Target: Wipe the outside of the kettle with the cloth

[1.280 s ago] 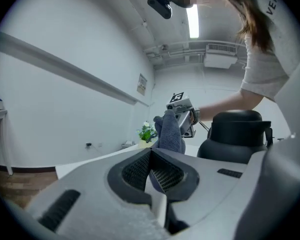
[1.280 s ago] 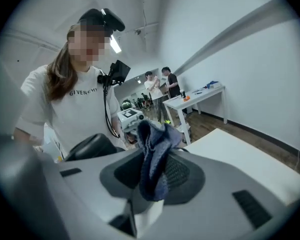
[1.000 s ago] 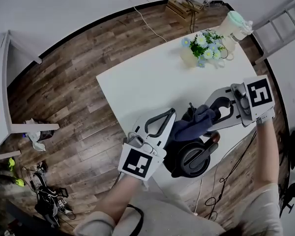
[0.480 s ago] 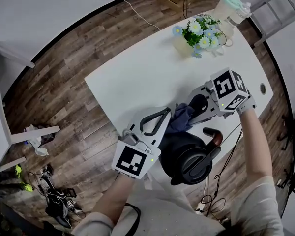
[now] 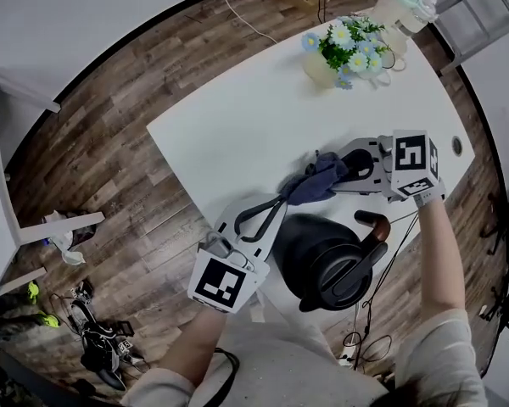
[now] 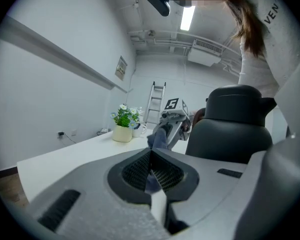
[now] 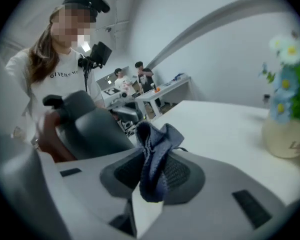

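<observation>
Over the table's (image 5: 237,117) near edge, I'm pinching the cloth (image 5: 316,181) in my right gripper (image 5: 343,170) just beyond the kettle (image 5: 318,257); my left gripper (image 5: 276,203) is hovering clenched.

**Materials and Surface Finish**

Left gripper (image 5: 282,198) and right gripper (image 5: 332,173): light grey matt plastic shells. The pads (image 6: 135,170) are black with a fine ribbed texture. Between both grippers, the cloth (image 5: 316,181) is dark blue woven fabric, soft and creased. Beside the right gripper, the kettle (image 5: 322,257) is dark grey matt plastic, and its handle end (image 5: 369,225) is a glossy reddish brown. Under both, the table (image 5: 237,117) is white and smooth.
</observation>
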`<state>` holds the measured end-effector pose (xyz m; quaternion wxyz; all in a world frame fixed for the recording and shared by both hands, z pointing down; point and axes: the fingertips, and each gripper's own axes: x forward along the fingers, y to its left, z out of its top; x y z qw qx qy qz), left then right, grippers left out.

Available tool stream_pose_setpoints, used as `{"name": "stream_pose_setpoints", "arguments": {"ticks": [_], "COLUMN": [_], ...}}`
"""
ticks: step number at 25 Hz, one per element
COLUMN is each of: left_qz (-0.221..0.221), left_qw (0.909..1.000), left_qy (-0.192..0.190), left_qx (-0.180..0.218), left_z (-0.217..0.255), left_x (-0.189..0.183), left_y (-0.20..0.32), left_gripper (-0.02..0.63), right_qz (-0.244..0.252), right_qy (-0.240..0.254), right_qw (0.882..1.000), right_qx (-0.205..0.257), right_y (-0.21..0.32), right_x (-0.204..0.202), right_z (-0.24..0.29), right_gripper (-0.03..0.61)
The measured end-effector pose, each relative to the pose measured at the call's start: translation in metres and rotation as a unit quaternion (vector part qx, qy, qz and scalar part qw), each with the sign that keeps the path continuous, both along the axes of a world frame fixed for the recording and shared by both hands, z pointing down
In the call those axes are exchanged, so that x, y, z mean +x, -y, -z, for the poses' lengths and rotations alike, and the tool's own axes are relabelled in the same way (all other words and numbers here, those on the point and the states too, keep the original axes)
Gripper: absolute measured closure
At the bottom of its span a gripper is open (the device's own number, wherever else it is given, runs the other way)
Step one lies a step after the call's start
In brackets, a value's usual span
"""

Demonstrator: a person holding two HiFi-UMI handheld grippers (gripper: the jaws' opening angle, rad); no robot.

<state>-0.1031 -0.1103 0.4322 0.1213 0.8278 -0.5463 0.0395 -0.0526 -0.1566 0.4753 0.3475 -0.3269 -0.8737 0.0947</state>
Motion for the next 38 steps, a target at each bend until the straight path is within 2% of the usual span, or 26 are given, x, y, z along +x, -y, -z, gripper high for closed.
{"name": "stream_pose_setpoints", "arguments": {"ticks": [3,5,7,9,11,12,13,15,18,21,24,26,28,29,30,32,33,35,36,37,38], "left_qz": [0.006,0.013,0.014,0.008,0.000,-0.001,0.000,0.009,0.023,0.034,0.035,0.032,0.032,0.033,0.033,0.037,0.041,0.053,0.059,0.063,0.067], "left_qw": [1.0000,0.9998,0.9996,0.9995,0.9993,0.9993,0.9993,0.9995,0.9994,0.9993,0.9989,0.9979,0.9974,0.9972,0.9971,0.9966,0.9964,0.9957,0.9952,0.9947,0.9942], "left_qy": [-0.005,-0.012,-0.018,-0.017,-0.006,0.000,0.004,0.009,0.009,0.010,0.029,0.052,0.061,0.063,0.065,0.070,0.072,0.074,0.075,0.078,0.080], "left_qx": [-0.001,0.004,0.014,0.027,0.036,0.037,0.036,0.030,0.025,0.015,0.013,0.019,0.023,0.023,0.023,0.021,0.020,0.018,0.019,0.022,0.026], "left_z": [0.008,0.021,0.038,0.053,0.063,0.066,0.067,0.066,0.062,0.055,0.051,0.051,0.055,0.056,0.057,0.056,0.055,0.056,0.058,0.061,0.064], "left_x": [-0.002,-0.001,0.003,0.009,0.013,0.015,0.017,0.020,0.024,0.024,0.022,0.020,0.021,0.022,0.023,0.023,0.023,0.023,0.024,0.026,0.028], "left_y": [-0.009,-0.011,-0.011,-0.011,-0.013,-0.015,-0.018,-0.021,-0.027,-0.035,-0.042,-0.046,-0.049,-0.051,-0.054,-0.063,-0.067,-0.073,-0.076,-0.078,-0.080], "left_gripper": [0.606,0.606,0.606,0.606,0.606,0.606,0.606,0.606,0.606,0.606,0.606,0.606,0.606,0.606,0.606,0.606,0.606,0.606,0.606,0.606,0.606], "right_qz": [-0.084,-0.130,-0.164,-0.176,-0.180,-0.194,-0.223,-0.298,-0.385,-0.448,-0.494,-0.510,-0.519,-0.525,-0.534,-0.547,-0.545,-0.530,-0.522,-0.511,-0.489], "right_qy": [0.097,0.165,0.208,0.214,0.179,0.155,0.140,0.159,0.194,0.205,0.201,0.179,0.132,0.104,0.079,0.055,0.064,0.135,0.182,0.224,0.262], "right_qw": [0.991,0.976,0.961,0.952,0.947,0.943,0.937,0.920,0.886,0.860,0.841,0.836,0.836,0.832,0.823,0.793,0.777,0.754,0.750,0.754,0.765], "right_qx": [0.033,0.053,0.084,0.133,0.198,0.223,0.229,0.200,0.169,0.133,0.091,0.090,0.119,0.145,0.178,0.263,0.308,0.364,0.362,0.346,0.326], "right_y": [0.017,0.013,-0.001,-0.017,-0.026,-0.027,-0.024,-0.016,-0.002,0.003,0.002,0.000,-0.003,-0.003,-0.003,-0.004,-0.007,-0.022,-0.035,-0.051,-0.070], "right_x": [0.016,0.030,0.046,0.065,0.082,0.089,0.096,0.103,0.114,0.126,0.135,0.137,0.142,0.146,0.152,0.163,0.168,0.169,0.167,0.165,0.162], "right_z": [0.074,0.131,0.175,0.191,0.177,0.163,0.152,0.144,0.134,0.115,0.091,0.069,0.041,0.029,0.023,0.032,0.046,0.092,0.118,0.141,0.162], "right_gripper": [0.494,0.494,0.494,0.494,0.494,0.494,0.494,0.494,0.494,0.494,0.494,0.494,0.494,0.494,0.494,0.494,0.494,0.494,0.492,0.494,0.494]}}
